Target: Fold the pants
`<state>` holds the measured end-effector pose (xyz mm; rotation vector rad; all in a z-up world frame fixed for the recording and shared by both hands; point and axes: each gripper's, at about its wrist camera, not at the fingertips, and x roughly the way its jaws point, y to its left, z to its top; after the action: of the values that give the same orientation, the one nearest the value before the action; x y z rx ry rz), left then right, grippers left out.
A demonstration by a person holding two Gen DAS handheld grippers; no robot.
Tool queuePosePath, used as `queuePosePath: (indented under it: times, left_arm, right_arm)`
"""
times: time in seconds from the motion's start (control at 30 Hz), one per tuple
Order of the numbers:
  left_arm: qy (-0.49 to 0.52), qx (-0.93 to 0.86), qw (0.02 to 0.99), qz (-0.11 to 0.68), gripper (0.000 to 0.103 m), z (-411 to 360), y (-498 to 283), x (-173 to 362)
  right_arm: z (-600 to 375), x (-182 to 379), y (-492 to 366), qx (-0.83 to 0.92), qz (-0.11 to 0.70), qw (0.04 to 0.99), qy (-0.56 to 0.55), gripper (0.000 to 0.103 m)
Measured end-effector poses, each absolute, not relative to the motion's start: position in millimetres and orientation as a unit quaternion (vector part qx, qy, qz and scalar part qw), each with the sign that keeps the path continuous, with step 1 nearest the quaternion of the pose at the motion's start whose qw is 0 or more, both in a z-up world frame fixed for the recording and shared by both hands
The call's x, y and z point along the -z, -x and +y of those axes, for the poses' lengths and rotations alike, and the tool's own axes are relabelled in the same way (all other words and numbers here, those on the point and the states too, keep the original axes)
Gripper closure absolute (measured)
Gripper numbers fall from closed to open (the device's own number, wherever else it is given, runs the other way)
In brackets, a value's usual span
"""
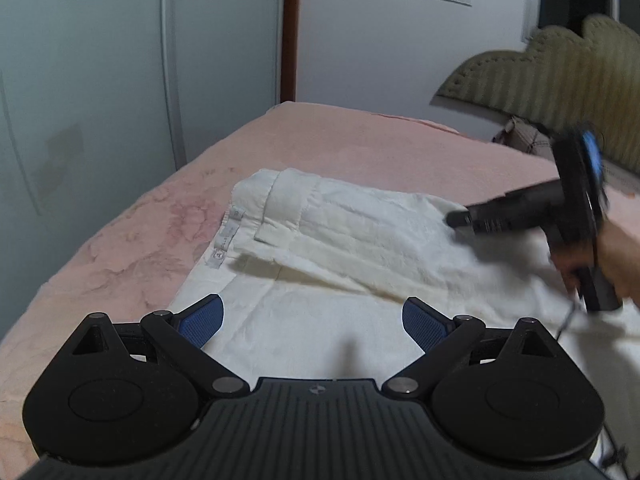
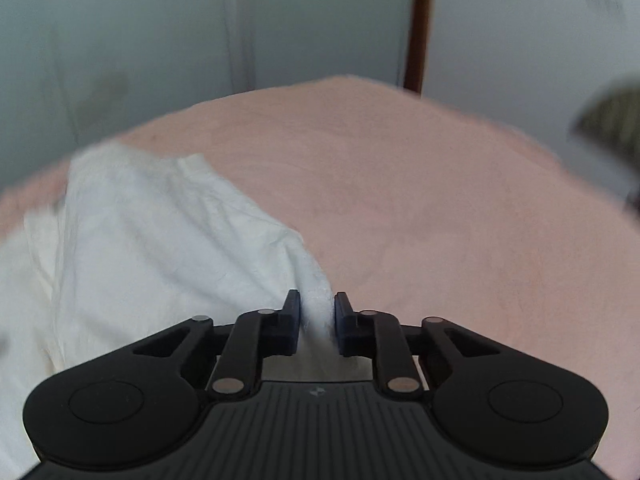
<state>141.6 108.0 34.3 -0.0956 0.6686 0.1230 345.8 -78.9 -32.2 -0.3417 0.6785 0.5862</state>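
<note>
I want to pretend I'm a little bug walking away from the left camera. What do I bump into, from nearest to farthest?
Left gripper open over the white pants → folded-over waistband → bare pink blanket → white wall.

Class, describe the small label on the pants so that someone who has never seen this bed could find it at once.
Start at the pink bed, then the white pants spread on it. At their far-left end, beside the folded-over waistband, a narrow grey label strip lies along the edge. It is the only grey, printed patch on the plain white cloth.
</note>
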Motion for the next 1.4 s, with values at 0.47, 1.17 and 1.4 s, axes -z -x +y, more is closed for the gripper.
queuePosePath:
  times: [0.47,1.17,1.4]
  left_arm:
    - [0.286,0.042,0.882,0.372,0.006,140,-238,-53]
    - [0.145,-0.005,0.940,0.310,0.099,79,-177,-58]
    - [0.191,-0.021,0.951,0.242,0.099,100,-66,-45]
  right_arm:
    - [-23,36,-140,-0.309,0.073,0.824,0.470,0.090]
    - [-11,52,-51,-0.290,0.001,0.807,0.514,0.089]
    - [-54,23,-46,-0.293,0.088,0.839,0.449,0.067]
